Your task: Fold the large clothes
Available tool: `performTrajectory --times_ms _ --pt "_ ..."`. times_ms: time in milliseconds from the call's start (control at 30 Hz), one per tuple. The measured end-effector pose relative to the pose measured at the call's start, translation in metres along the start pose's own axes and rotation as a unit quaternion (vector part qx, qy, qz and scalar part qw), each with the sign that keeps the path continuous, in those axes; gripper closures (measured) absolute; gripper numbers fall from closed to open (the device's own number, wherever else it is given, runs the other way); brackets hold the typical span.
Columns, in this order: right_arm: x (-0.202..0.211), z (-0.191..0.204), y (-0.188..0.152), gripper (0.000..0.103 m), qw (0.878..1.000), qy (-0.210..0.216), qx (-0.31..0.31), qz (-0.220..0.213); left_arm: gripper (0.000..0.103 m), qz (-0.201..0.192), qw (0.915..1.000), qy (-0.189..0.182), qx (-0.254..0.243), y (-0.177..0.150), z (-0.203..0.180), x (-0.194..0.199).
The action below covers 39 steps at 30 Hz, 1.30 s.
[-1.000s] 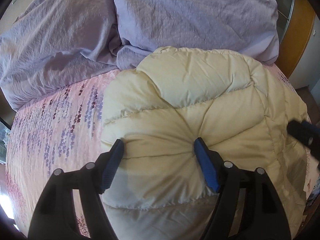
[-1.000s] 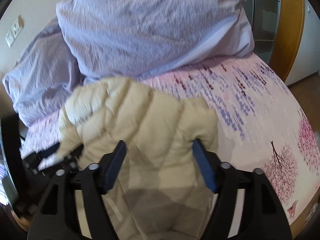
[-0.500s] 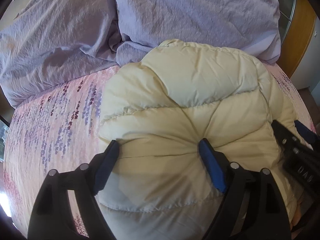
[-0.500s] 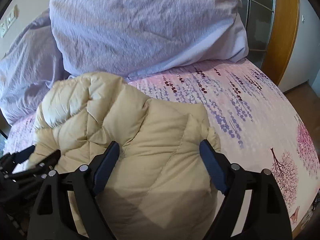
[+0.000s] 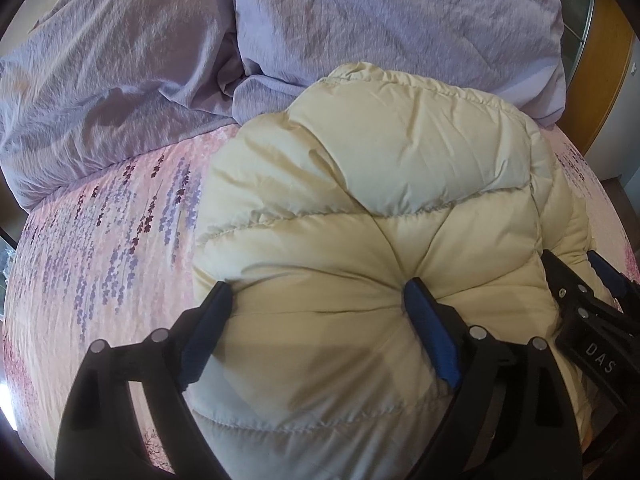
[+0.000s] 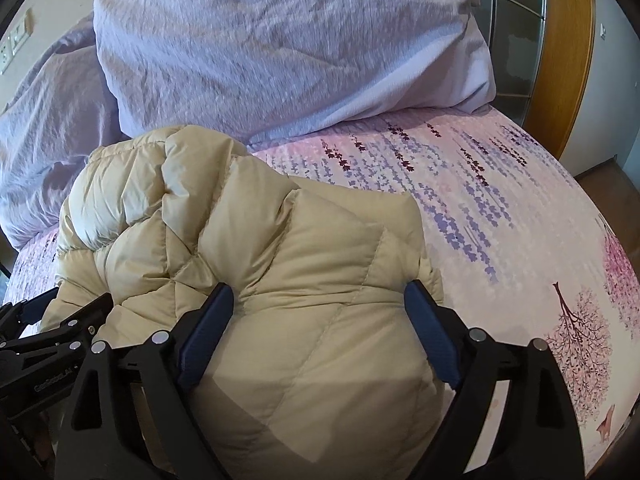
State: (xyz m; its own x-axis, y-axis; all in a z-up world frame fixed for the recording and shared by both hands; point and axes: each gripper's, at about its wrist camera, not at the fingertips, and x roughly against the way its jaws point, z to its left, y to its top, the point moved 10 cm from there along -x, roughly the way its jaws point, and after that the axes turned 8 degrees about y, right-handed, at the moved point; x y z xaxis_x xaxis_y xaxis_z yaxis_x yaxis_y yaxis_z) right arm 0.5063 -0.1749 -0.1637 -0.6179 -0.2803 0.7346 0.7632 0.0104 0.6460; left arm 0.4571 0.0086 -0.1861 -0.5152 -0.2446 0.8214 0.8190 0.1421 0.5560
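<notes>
The cream quilted down jacket (image 5: 384,216) lies bunched on the pink floral bedsheet (image 5: 120,232), just below the lilac crinkled pillows (image 5: 380,16). Left gripper (image 5: 316,320) and right gripper (image 6: 316,316) have just been opening; their jaws stand spread astride its puffy folds, not pinching. It looks light, soft, slippery and springy; stitched seams or the hem probably give the best hold.

Bed's got a pink sheet (image 6: 500,216) printed with hanging purple flowers and little pink trees. 2 crumpled lilac pillows (image 6: 280,52) are piled at the head. An orange wooden frame (image 6: 568,56) with glass panes stands behind on the right, plus a light wall with a switch plate (image 6: 16,40) on the left.
</notes>
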Motion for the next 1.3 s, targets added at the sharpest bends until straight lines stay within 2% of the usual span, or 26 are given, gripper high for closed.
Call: performTrajectory --times_ms 833,1300 --pt "-0.015 0.001 0.001 0.008 1.0 -0.001 -0.005 0.008 0.01 0.0 0.9999 0.0 0.014 -0.004 0.003 -0.012" --pt "-0.031 0.0 0.001 0.004 0.999 -0.005 -0.004 0.038 0.007 0.005 0.9997 0.005 0.023 -0.005 0.007 -0.018"
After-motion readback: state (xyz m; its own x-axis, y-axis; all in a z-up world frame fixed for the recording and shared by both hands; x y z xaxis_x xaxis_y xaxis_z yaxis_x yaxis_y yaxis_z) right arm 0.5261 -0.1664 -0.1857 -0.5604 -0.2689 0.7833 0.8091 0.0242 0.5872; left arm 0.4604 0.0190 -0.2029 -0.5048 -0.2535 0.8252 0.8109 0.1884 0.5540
